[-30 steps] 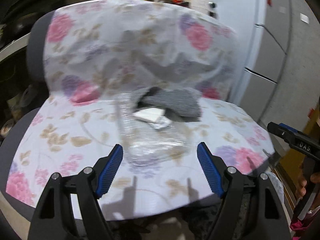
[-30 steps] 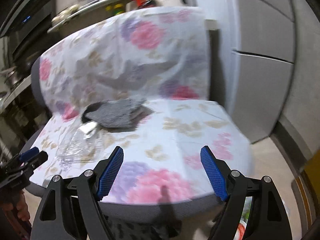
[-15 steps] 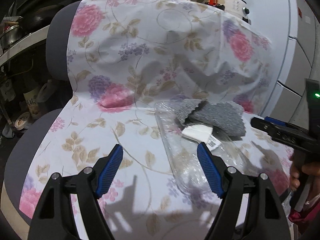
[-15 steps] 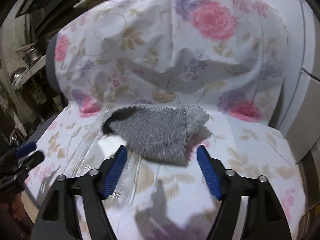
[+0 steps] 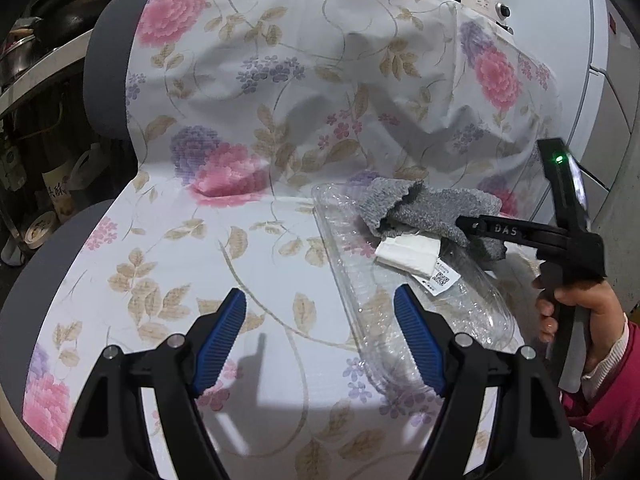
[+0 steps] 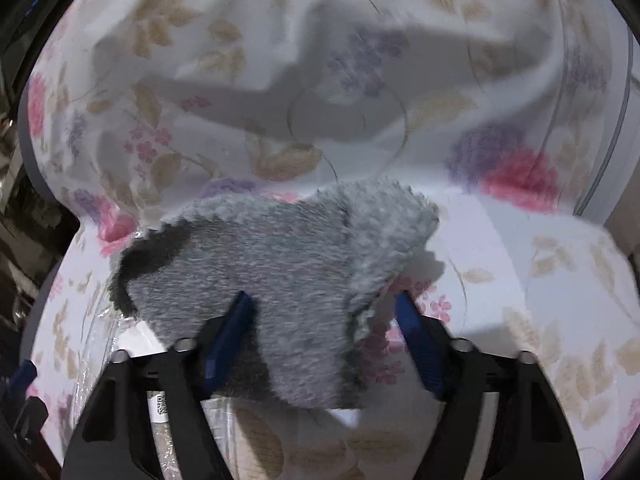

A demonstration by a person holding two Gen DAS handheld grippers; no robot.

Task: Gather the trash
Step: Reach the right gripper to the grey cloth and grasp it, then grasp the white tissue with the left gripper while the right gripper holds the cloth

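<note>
- Underneath, a floral cover (image 5: 280, 128) drapes the chair — shelves (image 5: 32, 80) at left.
- Right gripper (image 6: 324, 320) spread wide around the grey sock (image 6: 280, 272), which lies on clear plastic packaging (image 5: 400, 320).
- Left gripper (image 5: 320, 320) gapes wide, holding nothing.

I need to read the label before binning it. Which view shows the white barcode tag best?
The left wrist view: the barcode tag lies in the open on the clear plastic packaging, its code facing up. In the right wrist view, only a blurred sliver shows.
</note>
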